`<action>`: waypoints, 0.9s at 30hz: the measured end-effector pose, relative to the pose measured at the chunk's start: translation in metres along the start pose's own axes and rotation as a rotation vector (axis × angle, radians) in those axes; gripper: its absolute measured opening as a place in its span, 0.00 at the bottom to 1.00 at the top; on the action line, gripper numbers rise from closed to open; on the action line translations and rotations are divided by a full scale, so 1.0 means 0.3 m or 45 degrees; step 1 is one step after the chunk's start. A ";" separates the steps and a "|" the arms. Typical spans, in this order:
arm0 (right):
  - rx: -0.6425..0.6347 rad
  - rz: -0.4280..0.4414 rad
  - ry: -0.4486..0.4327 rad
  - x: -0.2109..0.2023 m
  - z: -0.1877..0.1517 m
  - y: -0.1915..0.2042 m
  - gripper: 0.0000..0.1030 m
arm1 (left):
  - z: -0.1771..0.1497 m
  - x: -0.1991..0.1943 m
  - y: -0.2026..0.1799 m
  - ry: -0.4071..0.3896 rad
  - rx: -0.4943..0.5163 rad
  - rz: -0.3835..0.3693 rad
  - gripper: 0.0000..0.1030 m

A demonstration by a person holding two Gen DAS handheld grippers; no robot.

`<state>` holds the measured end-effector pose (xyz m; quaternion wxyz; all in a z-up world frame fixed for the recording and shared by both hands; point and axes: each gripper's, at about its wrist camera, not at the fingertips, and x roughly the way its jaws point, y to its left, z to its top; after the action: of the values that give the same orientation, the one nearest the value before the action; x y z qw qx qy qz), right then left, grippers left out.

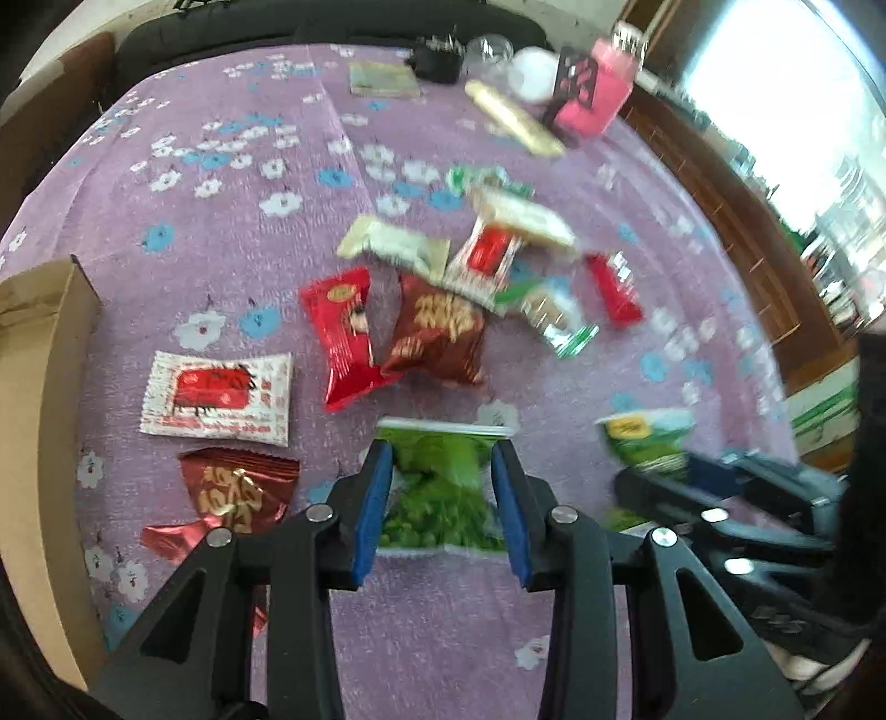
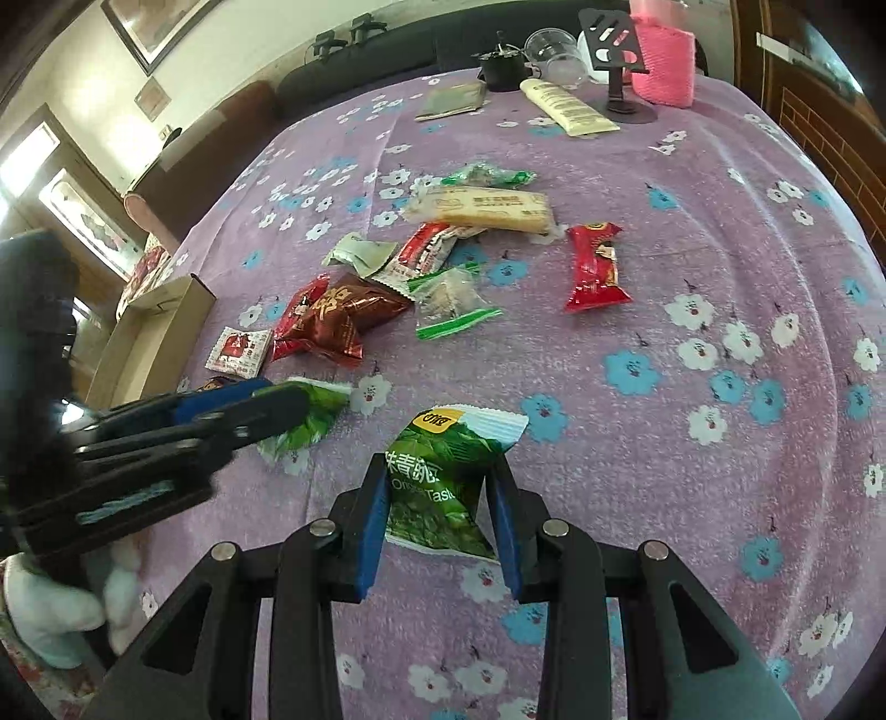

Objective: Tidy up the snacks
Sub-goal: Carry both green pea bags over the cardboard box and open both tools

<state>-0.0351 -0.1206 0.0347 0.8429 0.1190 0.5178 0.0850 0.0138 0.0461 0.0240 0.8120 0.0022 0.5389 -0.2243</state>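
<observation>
A green pea snack packet [image 1: 437, 487] sits pinched between the blue pads of my left gripper [image 1: 440, 448], just above the purple flowered cloth [image 1: 221, 232]. My right gripper [image 2: 440, 471] is shut on a second green pea packet [image 2: 437, 487], which is crumpled between its pads. Each gripper shows in the other's view: the right one [image 1: 664, 471] at the right with its packet [image 1: 648, 443], the left one [image 2: 266, 410] at the left with its packet [image 2: 310, 421]. Several loose snacks lie mid-table: a bright red packet [image 1: 343, 338], a dark red packet [image 1: 437, 338], and a white packet with a red label [image 1: 216, 399].
An open cardboard box [image 1: 50, 387] stands at the table's left edge, also seen from the right wrist as the box [image 2: 160, 327]. A second dark red packet [image 1: 238, 498] lies beside my left fingers. At the far end stand a pink box [image 2: 664, 61], a phone stand [image 2: 620, 50], a cream tube [image 2: 565, 108] and a glass [image 2: 554, 50].
</observation>
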 end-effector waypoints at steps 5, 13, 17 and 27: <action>-0.003 0.002 -0.005 -0.013 -0.002 -0.005 0.33 | -0.013 -0.012 -0.015 -0.026 0.031 0.037 0.32; -0.037 0.016 -0.029 -0.045 0.012 0.050 0.33 | -0.018 -0.117 0.028 -0.120 -0.043 -0.021 0.27; -0.070 0.043 -0.045 -0.059 0.034 0.129 0.33 | -0.047 -0.229 0.099 -0.184 -0.122 -0.057 0.27; -0.274 0.277 -0.008 0.004 0.061 0.593 0.33 | -0.255 -0.523 0.499 -0.287 -0.361 0.177 0.27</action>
<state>-0.0219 0.0479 0.0930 0.8381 0.0836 0.4873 0.2305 -0.0482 0.2562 0.0937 0.8728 -0.1000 0.4695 -0.0882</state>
